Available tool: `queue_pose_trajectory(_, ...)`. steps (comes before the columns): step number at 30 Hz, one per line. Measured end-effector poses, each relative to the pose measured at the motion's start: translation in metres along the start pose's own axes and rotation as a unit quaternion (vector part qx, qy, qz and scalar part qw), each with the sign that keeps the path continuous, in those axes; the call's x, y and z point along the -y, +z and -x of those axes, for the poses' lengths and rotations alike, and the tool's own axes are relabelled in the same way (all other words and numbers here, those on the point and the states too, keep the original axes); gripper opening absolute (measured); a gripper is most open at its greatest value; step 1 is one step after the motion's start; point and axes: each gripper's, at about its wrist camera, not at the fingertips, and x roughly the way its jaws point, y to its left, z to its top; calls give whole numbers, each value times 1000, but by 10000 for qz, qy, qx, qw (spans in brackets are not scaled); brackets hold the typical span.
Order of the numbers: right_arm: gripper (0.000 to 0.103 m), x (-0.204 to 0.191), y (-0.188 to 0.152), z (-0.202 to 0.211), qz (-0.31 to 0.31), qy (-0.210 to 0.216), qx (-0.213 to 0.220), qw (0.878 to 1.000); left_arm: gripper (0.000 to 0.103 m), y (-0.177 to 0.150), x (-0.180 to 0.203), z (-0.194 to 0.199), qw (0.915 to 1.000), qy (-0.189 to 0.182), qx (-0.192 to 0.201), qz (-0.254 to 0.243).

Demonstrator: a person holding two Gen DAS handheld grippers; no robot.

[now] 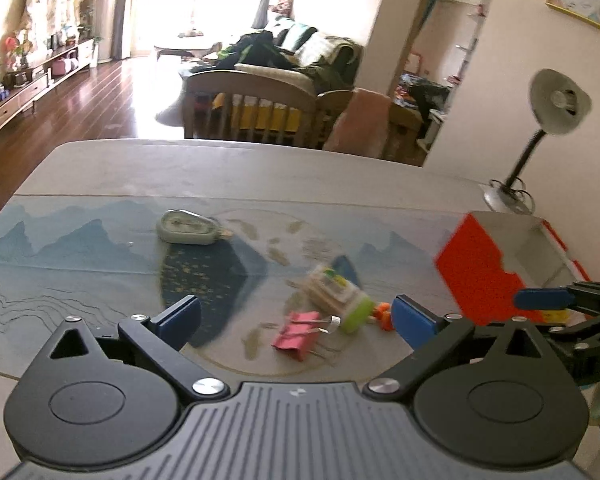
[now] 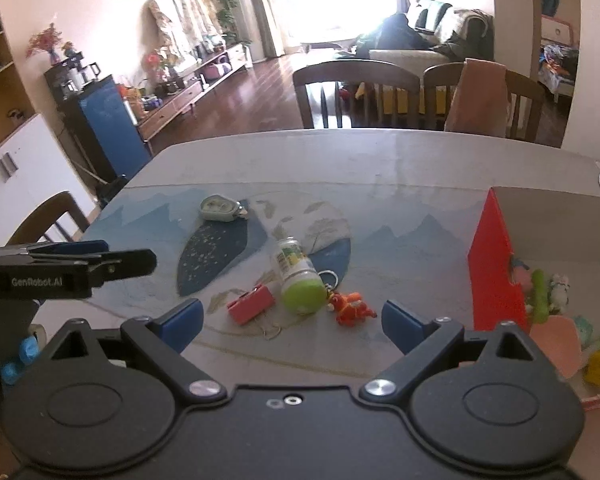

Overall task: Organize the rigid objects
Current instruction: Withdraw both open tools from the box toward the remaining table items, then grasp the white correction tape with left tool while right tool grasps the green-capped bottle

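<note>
Both the left tongs (image 1: 296, 322) and right tongs (image 2: 292, 320) gape empty over the table (image 2: 380, 160). Pink binder clip (image 2: 251, 303), green-capped bottle (image 2: 298, 276) and orange toy (image 2: 351, 307) lie clustered mid-mat, near the red box (image 2: 494, 276); far edge bare.

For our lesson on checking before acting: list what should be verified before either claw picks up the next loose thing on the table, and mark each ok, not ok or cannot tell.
1. Left claw open and empty: ok.
2. Right claw open and empty: ok.
3. Loose things within view, pink clip, green-capped bottle, orange toy: ok.
4. Bottle and toy separate: not ok; a keyring seems to join them.
5. Red box has room: ok.
6. Grey clock within reach: cannot tell.
</note>
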Motion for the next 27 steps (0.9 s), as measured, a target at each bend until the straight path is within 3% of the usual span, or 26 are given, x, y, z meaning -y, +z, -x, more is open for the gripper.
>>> queue_pose_trajectory(7, 92, -6, 12, -35, -76, -217, -137, 9996, 102, 27, -47, -39, 9995, 269, 52, 169)
queue_pose_trajectory(13, 86, -8, 17, -66, -29, -362, -331, 9988, 102, 43, -74, -87, 9990, 377, -143, 198)
queue_pose_trajectory(21, 79, -9, 26, -100, 117, -520, -572, 9969, 102, 48, -97, -145, 9970, 411, -549, -362)
queue_pose_trajectory(27, 72, -11, 30, -127, 199, -560, -711, 9957, 102, 50, -110, -171, 9957, 504, -601, -501)
